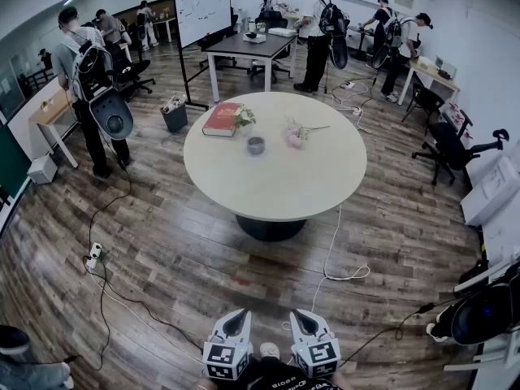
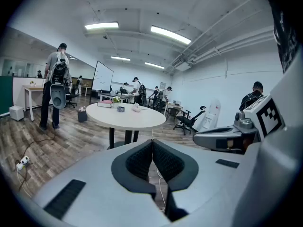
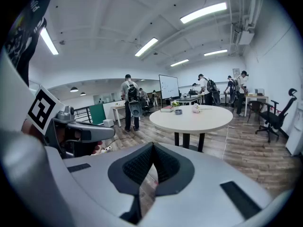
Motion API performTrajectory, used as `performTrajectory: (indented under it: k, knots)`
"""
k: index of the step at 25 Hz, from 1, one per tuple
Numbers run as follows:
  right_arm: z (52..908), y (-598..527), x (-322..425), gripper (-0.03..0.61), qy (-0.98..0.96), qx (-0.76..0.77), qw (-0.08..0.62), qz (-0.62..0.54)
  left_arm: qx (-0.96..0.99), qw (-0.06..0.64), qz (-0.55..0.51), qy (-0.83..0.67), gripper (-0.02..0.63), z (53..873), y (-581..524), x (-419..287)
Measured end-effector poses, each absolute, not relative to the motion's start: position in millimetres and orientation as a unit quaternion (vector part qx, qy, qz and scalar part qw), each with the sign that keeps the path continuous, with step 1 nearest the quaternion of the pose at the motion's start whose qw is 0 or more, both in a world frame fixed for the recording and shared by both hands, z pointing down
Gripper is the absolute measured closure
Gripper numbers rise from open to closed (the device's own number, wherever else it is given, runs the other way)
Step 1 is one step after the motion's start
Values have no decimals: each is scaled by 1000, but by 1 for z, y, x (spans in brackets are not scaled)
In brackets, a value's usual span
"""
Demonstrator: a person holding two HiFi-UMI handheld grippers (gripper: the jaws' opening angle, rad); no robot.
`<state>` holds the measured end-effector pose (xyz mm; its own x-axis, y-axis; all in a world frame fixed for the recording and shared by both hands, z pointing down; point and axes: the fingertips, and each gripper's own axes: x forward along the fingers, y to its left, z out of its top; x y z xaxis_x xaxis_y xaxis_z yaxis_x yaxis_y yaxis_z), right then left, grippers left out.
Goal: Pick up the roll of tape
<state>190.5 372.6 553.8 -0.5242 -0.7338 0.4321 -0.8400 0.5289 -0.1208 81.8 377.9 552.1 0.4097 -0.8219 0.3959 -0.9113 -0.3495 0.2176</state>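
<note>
Presently both hand-held grippers are seen low at six o'clock in the head view, side by side above the wooden floor [image 1: 162, 242] and well apart from the round table [image 1: 276, 201]. The left gripper [image 1: 237, 318] is clenched: in the left gripper view its ribbed pads [image 2: 142, 161] are pressed together with nothing caught between them. The right gripper [image 1: 303, 319] is likewise clenched on nothing, its jaws being seen closed tip to tip in the right gripper view. Each gripper is pointed toward twelve o'clock, at the table.

The roll of tape [image 1: 255, 145] is found lying flat on the table top, a little toward ten o'clock from the table's centre and untouched by either gripper. A red book [image 1: 223, 119] is laid near the rim at eleven o'clock, with a small plant [image 1: 245, 118] just beside it. A pink bundle [image 1: 294, 134] is placed at about one o'clock from the centre, near the tape but apart from it. The same roll is made out as a small dark ring in the left gripper view [image 2: 120, 109] and in the right gripper view [image 3: 178, 111].

A white cable [image 1: 333, 258] is trailed across the floor from under the table toward five o'clock. A whiteboard [image 1: 201, 6] is stood beyond the table at eleven o'clock.
</note>
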Motion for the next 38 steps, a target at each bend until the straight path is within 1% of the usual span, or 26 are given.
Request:
performTrajectory:
  k: [7,13,18,19,20,21,22,23,24,26,27,29,31,38]
  knots:
    - [544,382,200,572,-850,482,153,145,816,196,106,-533,592,545,396,82]
    - [549,388,197,572,-848,487,157,141,818,187,101,-535,592,544,399,72]
    - [542,382,198,569,-844,498,129,154,818,193,87,-534,591,541,399,68]
    - [540,381,197,558,-846,495,126,155,820,195,84,-532,588,540,399,68]
    - [540,380,195,493,-848,490,124,156,821,197,80,-530,588,539,399,67]
    - [540,380,193,420,-851,485,123,157,822,198,77,-528,562,538,399,66]
    - [540,380,192,382,-853,481,123,157,823,198,74,-527,510,538,399,65]
    - [539,380,190,374,-855,479,125,156,824,197,72,-526,466,537,398,64]
    - [539,379,188,352,-855,478,129,154,825,196,70,-525,429,537,397,63]
    - [541,379,186,285,-853,481,136,149,830,196,67,-518,367,537,396,62]
    - [543,378,184,258,-853,482,138,147,834,199,67,-510,347,538,397,62]
    - [544,377,180,224,-853,482,138,149,839,203,66,-500,309,539,396,61]
    - [543,375,177,194,-853,480,137,151,839,199,68,-501,301,538,395,59]
    - [545,366,168,178,-848,490,128,157,849,168,68,-497,299,525,387,50]
